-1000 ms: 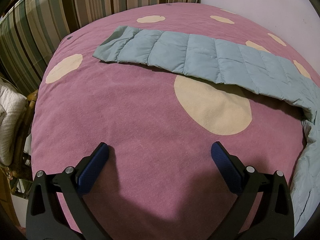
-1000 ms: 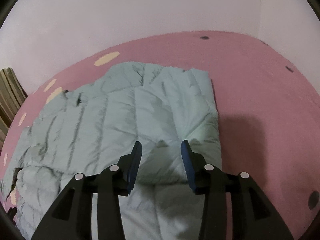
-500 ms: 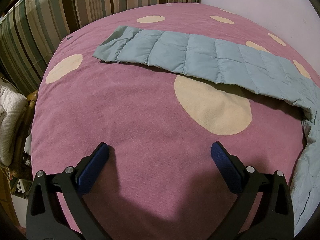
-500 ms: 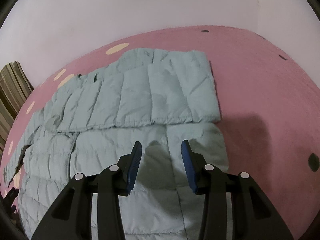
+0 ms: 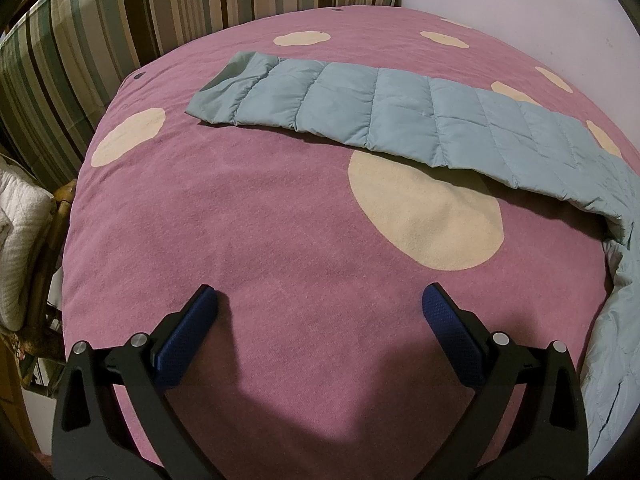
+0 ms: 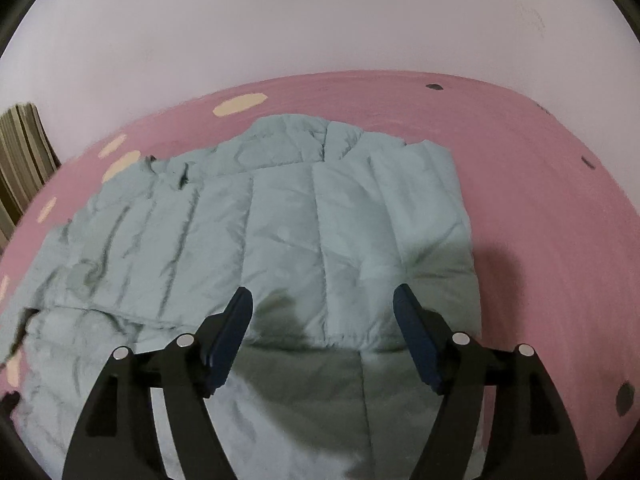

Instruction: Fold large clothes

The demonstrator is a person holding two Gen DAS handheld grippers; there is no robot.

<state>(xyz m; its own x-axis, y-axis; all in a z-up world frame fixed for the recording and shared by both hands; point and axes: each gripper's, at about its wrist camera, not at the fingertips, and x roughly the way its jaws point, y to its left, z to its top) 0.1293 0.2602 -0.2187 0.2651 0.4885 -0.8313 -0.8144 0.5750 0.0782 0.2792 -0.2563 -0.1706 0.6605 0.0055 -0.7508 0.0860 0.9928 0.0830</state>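
A pale blue-green quilted puffer jacket lies on a pink bedspread. In the right wrist view its right sleeve is folded across the body. My right gripper is open and empty just above the folded sleeve's edge. In the left wrist view the other sleeve stretches flat across the bedspread toward the far left. My left gripper is wide open and empty over bare bedspread, well short of that sleeve.
The bedspread has cream spots. A striped cushion or headboard runs along the far left. A white quilted item on a wooden chair stands off the bed's left edge. A pale wall is behind the bed.
My right gripper has opened wider and the view has shifted closer over the folded sleeve. The left gripper and the outstretched sleeve have not moved.
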